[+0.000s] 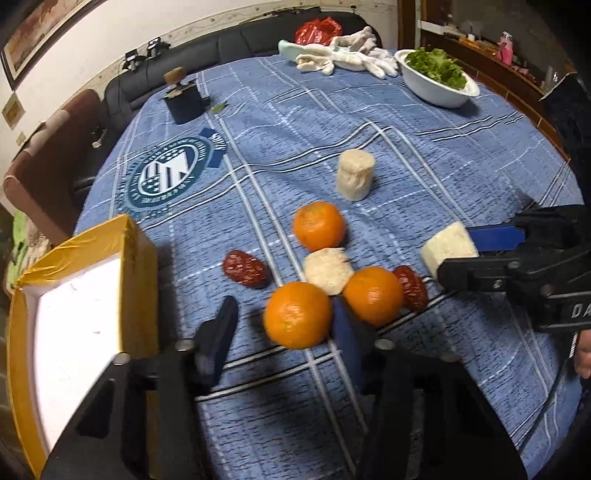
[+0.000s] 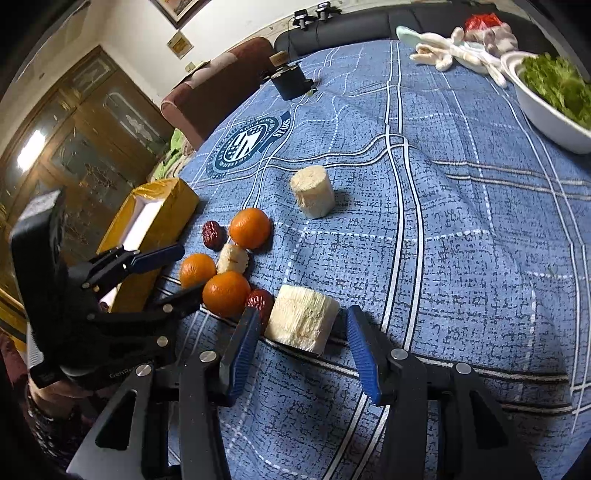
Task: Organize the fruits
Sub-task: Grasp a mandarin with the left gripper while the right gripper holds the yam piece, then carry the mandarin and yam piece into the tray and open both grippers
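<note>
Three oranges lie on the blue cloth: a near one (image 1: 297, 314), a middle one (image 1: 373, 295) and a far one (image 1: 318, 225). Two red dates (image 1: 245, 268) (image 1: 410, 287) and pale sugarcane chunks (image 1: 328, 270) (image 1: 355, 174) lie among them. My left gripper (image 1: 286, 334) is open, its fingers on either side of the near orange. My right gripper (image 2: 303, 349) is open around a sugarcane chunk (image 2: 302, 323) that rests on the cloth; the chunk also shows in the left wrist view (image 1: 448, 249). A yellow box (image 1: 79, 317) with a white inside stands open at the left.
A white bowl of greens (image 1: 437, 79), white gloves (image 1: 343, 55) and a red bag (image 1: 317, 29) sit at the far side. A small black box with a round knob (image 1: 183, 96) stands far left. A dark sofa runs behind the table.
</note>
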Demonstrator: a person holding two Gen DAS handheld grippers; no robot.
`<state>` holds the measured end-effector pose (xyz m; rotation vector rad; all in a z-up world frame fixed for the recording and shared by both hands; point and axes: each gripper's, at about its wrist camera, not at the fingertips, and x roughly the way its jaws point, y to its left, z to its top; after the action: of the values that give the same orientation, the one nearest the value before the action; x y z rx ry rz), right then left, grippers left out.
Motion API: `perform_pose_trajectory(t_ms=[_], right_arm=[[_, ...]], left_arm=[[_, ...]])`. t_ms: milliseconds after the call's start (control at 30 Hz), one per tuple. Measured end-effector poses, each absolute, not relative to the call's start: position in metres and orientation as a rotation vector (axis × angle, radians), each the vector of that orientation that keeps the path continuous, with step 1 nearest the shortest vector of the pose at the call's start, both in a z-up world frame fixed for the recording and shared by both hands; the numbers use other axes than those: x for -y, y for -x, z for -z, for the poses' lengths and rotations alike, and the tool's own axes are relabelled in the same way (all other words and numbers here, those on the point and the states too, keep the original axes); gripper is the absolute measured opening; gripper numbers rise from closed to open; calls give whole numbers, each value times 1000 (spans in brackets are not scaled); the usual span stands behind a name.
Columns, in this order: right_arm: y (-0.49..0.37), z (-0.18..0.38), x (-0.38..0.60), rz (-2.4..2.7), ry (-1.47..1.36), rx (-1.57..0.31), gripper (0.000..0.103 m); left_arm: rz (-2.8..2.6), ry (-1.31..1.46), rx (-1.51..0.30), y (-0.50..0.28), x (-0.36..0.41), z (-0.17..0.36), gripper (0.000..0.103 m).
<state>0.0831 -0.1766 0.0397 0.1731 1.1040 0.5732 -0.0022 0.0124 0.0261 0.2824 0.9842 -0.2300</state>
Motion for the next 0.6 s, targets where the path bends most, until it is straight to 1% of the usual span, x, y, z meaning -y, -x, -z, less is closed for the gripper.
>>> perform_pose_trajectory(t_ms=[33, 133, 300, 400, 600], right_arm=[[-83, -39, 176, -585, -184, -1107, 40], [-84, -39, 175, -593, -197, -1116, 39], [-84, -41, 177, -594, -215, -1110, 39], [-82, -48, 179, -613, -232, -1070, 39], [-78, -56, 178, -633, -247, -1008, 39]], left_arm=[[234, -278, -983, 2, -12, -26, 40], [253, -261, -977, 3, -12, -26, 33], [243, -247, -962, 6, -12, -26, 32], [245, -202, -956, 11, -15, -29, 32], [229, -145, -881, 36, -29, -54, 32]])
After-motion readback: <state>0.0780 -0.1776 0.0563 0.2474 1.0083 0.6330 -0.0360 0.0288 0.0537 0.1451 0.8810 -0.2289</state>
